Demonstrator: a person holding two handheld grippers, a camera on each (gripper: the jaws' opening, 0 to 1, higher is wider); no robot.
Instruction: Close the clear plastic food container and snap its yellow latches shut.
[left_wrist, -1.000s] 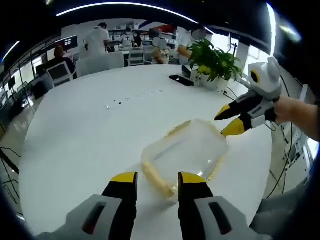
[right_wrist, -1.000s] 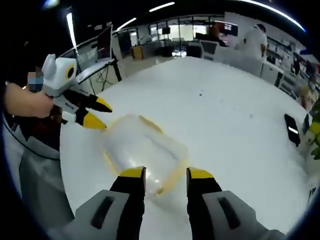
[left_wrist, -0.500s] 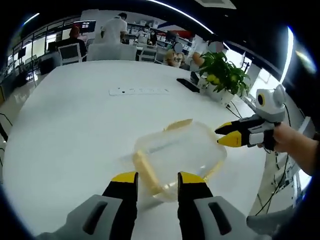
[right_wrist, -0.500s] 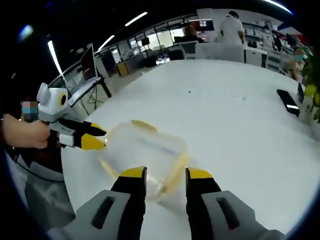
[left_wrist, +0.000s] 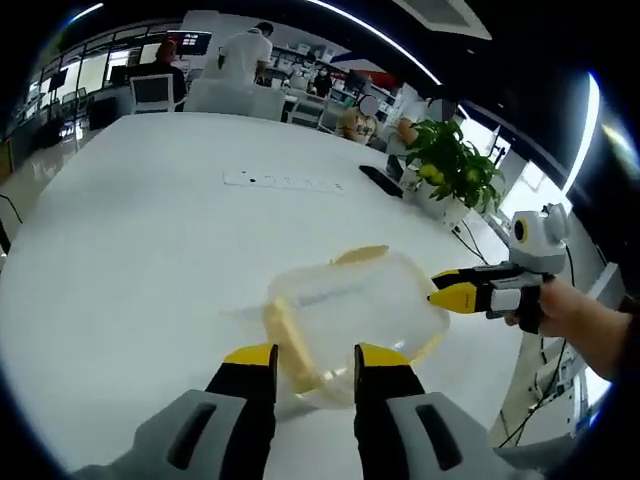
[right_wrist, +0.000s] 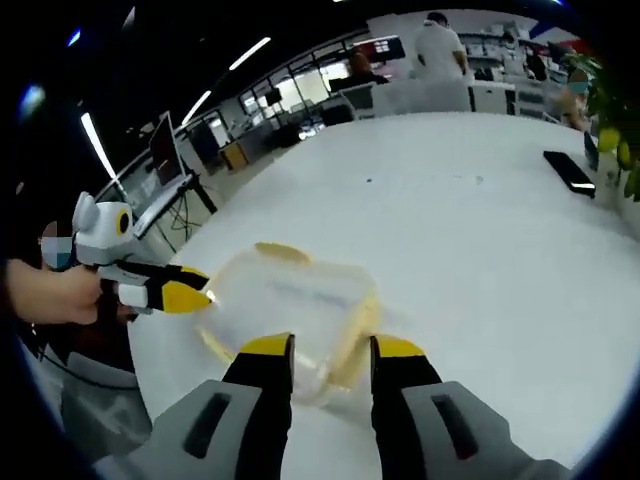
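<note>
On the white table (left_wrist: 120, 250), the clear container (left_wrist: 350, 310) is sitting with its lid already laid on top, and both grippers are crowding it from opposite ends. Compared with a second ago, the right gripper (left_wrist: 452, 289) is now sitting lower and nearly level, its tips at the container's end wall beside a yellow latch (left_wrist: 430, 345); its jaws are parted in its own view. The left gripper (left_wrist: 312, 358), fingers spread and grasping nothing, is hovering over the near yellow latch (left_wrist: 290, 345), which is looking raised rather than snapped. Beyond the container, a potted plant (left_wrist: 452, 165) is standing well apart. Latching is likely just beginning.
</note>
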